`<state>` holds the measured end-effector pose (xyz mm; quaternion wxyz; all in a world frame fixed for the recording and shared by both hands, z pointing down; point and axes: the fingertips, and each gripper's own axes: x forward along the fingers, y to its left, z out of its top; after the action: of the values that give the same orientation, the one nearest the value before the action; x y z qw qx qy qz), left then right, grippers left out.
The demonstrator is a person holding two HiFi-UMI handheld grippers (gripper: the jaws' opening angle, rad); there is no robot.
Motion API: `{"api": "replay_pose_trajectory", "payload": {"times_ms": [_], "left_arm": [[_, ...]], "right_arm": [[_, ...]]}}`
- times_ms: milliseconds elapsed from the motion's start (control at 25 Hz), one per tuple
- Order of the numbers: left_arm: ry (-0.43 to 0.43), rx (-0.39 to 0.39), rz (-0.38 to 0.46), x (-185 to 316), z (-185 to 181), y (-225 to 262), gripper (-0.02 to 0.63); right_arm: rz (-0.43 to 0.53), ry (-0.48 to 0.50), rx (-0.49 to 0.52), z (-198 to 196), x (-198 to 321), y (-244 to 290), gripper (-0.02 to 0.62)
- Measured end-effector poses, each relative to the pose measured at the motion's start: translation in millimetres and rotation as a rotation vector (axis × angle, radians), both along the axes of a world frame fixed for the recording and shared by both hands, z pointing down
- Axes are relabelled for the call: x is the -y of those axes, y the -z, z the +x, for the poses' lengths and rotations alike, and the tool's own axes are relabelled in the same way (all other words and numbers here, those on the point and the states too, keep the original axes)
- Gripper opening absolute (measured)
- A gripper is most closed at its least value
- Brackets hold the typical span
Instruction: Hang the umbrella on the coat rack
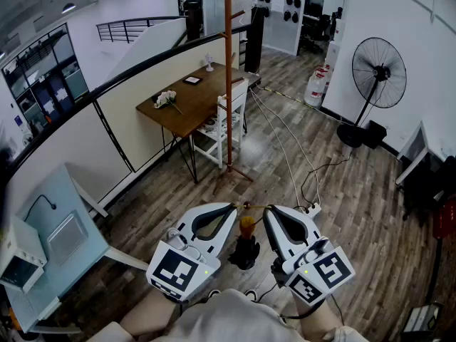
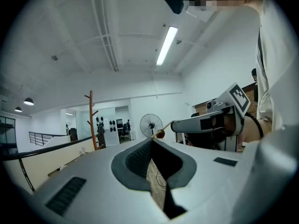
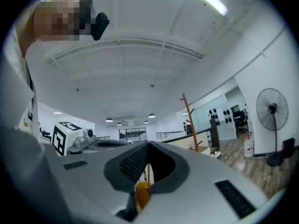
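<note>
My left tongs [image 2: 152, 140] are pinched shut at the tip on a thin wrist cord [image 2: 167, 124]. The cord runs tight across to my right tongs [image 3: 148, 143], which are closed on it too. In the head view the two tips sit just apart at lower centre. The umbrella [image 1: 246, 228] hangs below them, and I see its orange handle and a bit of black canopy. The rest is hidden behind the tongs and my clothing. The right gripper view shows only a sliver of orange through the jaw gap. The left gripper view shows no umbrella, only the cord and a small bead I cannot identify. The coat rack [image 1: 228, 70] stands well away at upper centre beside a wooden bench [image 1: 187, 105], its top cut off by the frame edge.
</note>
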<state>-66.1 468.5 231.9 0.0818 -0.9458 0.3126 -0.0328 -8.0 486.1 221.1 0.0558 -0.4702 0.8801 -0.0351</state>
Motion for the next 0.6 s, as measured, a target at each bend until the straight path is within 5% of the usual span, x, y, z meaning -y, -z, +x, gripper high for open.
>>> {"api": "replay_pose_trajectory", "payload": {"times_ms": [600], "left_arm": [[0.065, -0.021, -0.037, -1.4, 31.0, -8.6, 0.005]], "right_arm": [[-0.020, 0.069, -0.031, 27.3, 3.2, -14.6, 0.003]]}}
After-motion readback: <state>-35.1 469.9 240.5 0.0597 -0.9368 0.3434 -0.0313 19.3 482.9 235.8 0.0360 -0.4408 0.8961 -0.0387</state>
